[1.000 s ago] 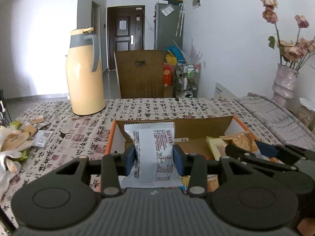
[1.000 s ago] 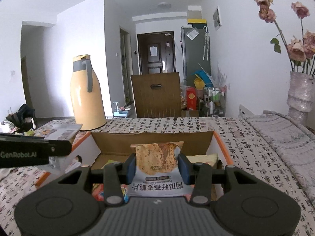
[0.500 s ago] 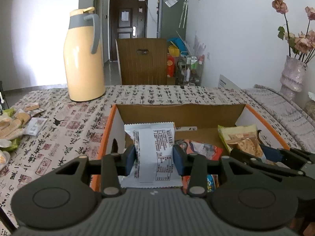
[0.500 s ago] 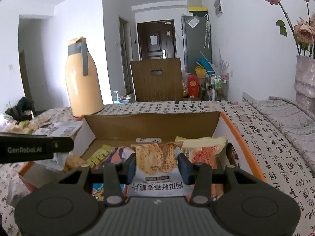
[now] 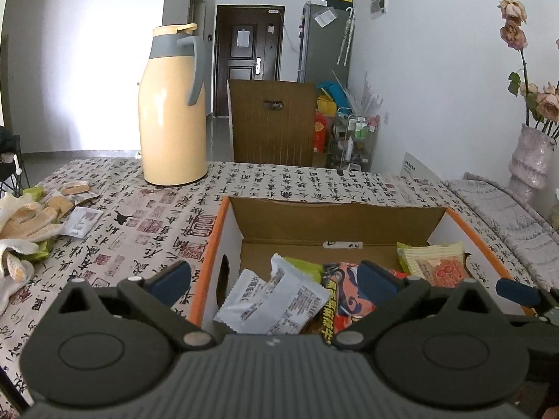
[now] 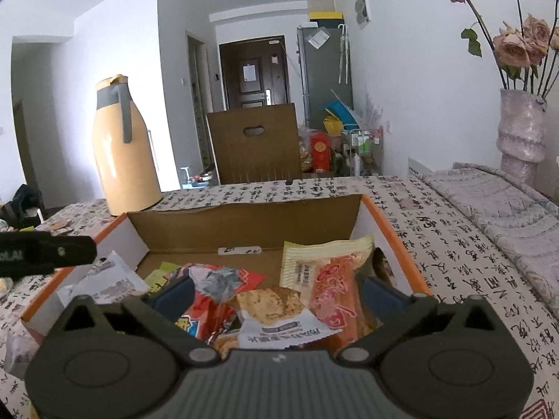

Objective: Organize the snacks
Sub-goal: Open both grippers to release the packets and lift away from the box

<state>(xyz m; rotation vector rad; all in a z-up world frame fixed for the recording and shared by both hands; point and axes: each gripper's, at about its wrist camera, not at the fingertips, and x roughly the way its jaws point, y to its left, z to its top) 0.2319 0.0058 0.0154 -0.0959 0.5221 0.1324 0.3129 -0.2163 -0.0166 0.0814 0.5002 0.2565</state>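
Observation:
An open cardboard box (image 5: 335, 220) with orange edges sits on the table and holds several snack packets; it also shows in the right wrist view (image 6: 244, 223). My left gripper (image 5: 274, 284) is open above the box's left side, with a white packet (image 5: 270, 302) lying loose in the box between the jaws. My right gripper (image 6: 277, 293) is open over the box's right side, above a white packet with a brown cracker picture (image 6: 279, 317). A yellow-red packet (image 6: 328, 276) leans on the right wall.
A tall yellow thermos (image 5: 173, 104) stands on the table beyond the box to the left. More snack packets (image 5: 52, 209) lie at the table's left edge. A vase with dried roses (image 6: 520, 129) stands at the right. A brown chair back (image 5: 272, 125) is behind the table.
Both grippers moved forward over the box and opened. The white packet and the cracker packet dropped out of the jaws and now lie in the box.

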